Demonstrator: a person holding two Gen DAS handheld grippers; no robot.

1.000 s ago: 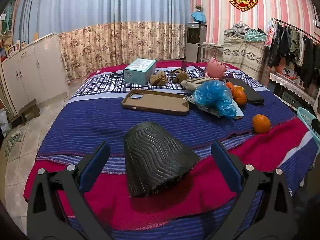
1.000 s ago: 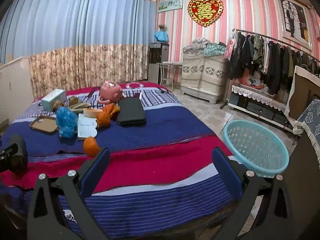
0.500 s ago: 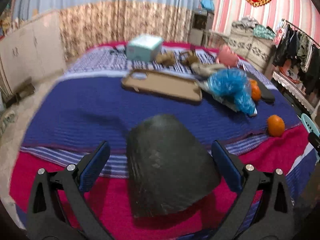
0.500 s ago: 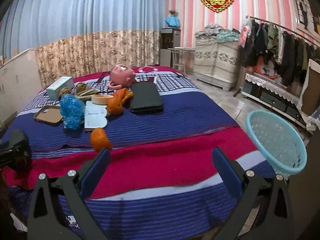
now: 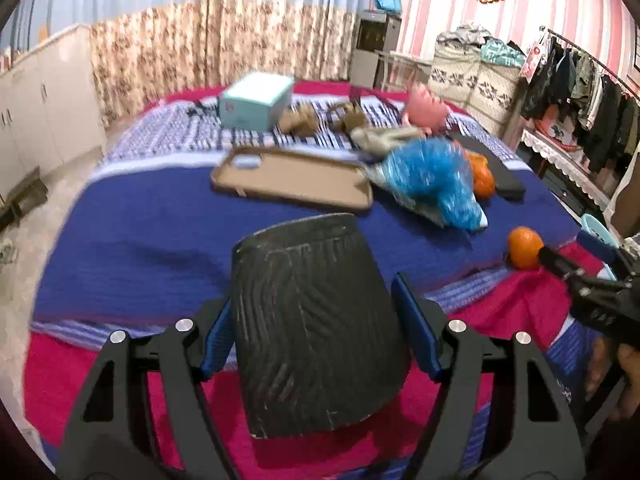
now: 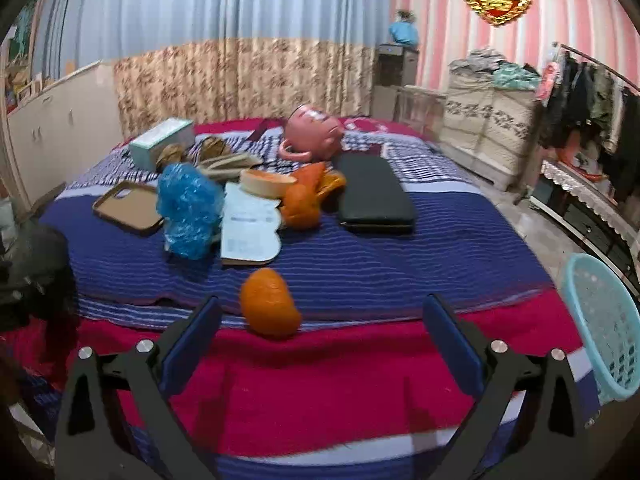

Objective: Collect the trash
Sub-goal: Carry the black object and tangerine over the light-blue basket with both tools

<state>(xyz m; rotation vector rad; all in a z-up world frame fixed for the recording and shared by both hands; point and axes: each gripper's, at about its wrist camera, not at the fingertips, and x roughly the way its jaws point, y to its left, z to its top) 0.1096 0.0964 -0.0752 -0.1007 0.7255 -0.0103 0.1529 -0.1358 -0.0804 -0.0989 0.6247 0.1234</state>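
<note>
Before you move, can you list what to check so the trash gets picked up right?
1. Black ribbed cup between the jaws of the left hand-held gripper, which have just been closing: ok.
2. Pads squeezing it firmly: cannot tell.
3. Right hand-held gripper open and empty: ok.
4. Orange centred between its jaws: not ok, it sits left of centre.
5. Blue basket in view: ok.

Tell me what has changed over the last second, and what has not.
The left gripper has just been closing around the black ribbed bin; its pads look against the sides. The right gripper, open and empty, has swung toward the loose orange. Phone case, blue bag and teal basket are unmoved.
</note>
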